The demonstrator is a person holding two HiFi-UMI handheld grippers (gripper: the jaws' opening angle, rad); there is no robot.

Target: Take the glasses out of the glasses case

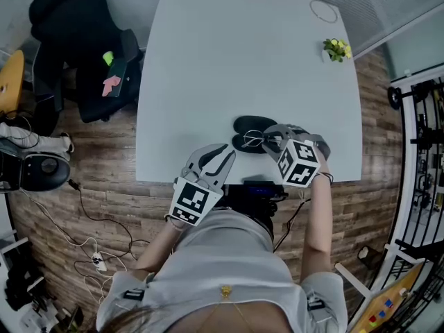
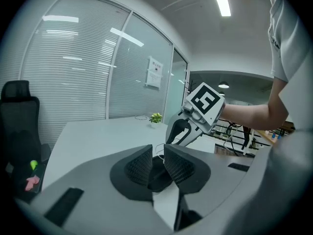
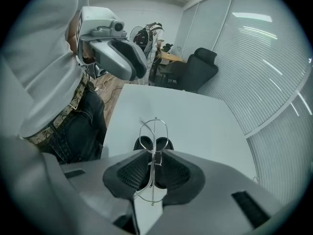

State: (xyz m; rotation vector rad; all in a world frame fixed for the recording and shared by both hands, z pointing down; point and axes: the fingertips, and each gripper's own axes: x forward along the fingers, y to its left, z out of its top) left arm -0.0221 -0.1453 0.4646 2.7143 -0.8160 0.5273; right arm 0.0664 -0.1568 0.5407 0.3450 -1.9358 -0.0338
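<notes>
An open black glasses case point(image 1: 251, 125) lies near the front edge of the white table point(image 1: 229, 61). My right gripper point(image 1: 266, 139) hangs just above it, pointing steeply down, shut on thin wire-framed glasses point(image 3: 155, 131) that stand clear of the case point(image 3: 145, 143). The left gripper point(image 1: 223, 151) reaches in from the left at the case's near half. In the left gripper view its pads point(image 2: 139, 166) stand a narrow gap apart with the black case point(image 2: 157, 176) in that gap, seemingly gripped.
A small potted plant point(image 1: 336, 48) and a thin ring of cable point(image 1: 323, 10) sit at the table's far right. A black office chair point(image 1: 83, 54) stands left of the table. The person's body is close against the front edge.
</notes>
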